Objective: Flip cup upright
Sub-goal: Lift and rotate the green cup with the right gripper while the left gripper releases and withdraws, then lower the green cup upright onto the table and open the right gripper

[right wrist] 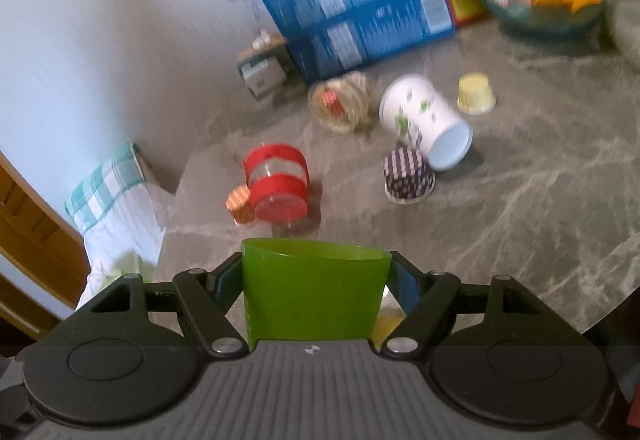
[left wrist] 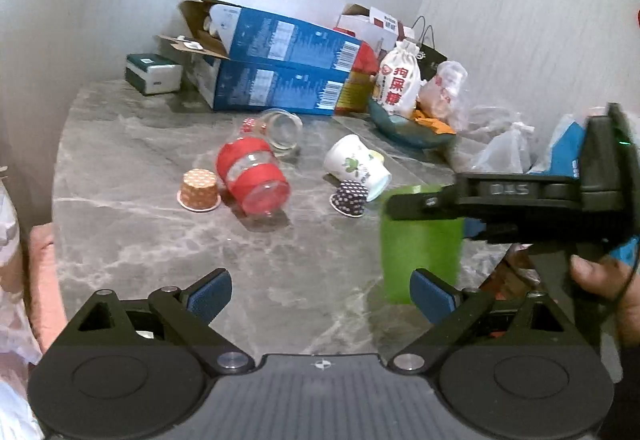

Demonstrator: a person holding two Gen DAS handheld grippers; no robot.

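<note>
My right gripper (right wrist: 316,280) is shut on a green plastic cup (right wrist: 312,288), whose open rim points away from the camera. In the left wrist view the same green cup (left wrist: 420,244) hangs above the table at the right, held by the right gripper (left wrist: 424,208) from the side. My left gripper (left wrist: 322,294) is open and empty, low over the grey marble table (left wrist: 160,240), just left of the green cup. A white printed cup (left wrist: 356,166) and a red-banded glass cup (left wrist: 252,178) lie on their sides mid-table.
Small paper cups stand upside down: an orange one (left wrist: 199,190), a dark dotted one (left wrist: 349,198), a yellow one (right wrist: 476,94). A clear glass jar (left wrist: 282,128) lies tipped. Blue boxes (left wrist: 272,80), a bowl with bags (left wrist: 404,120) and plastic bags line the back.
</note>
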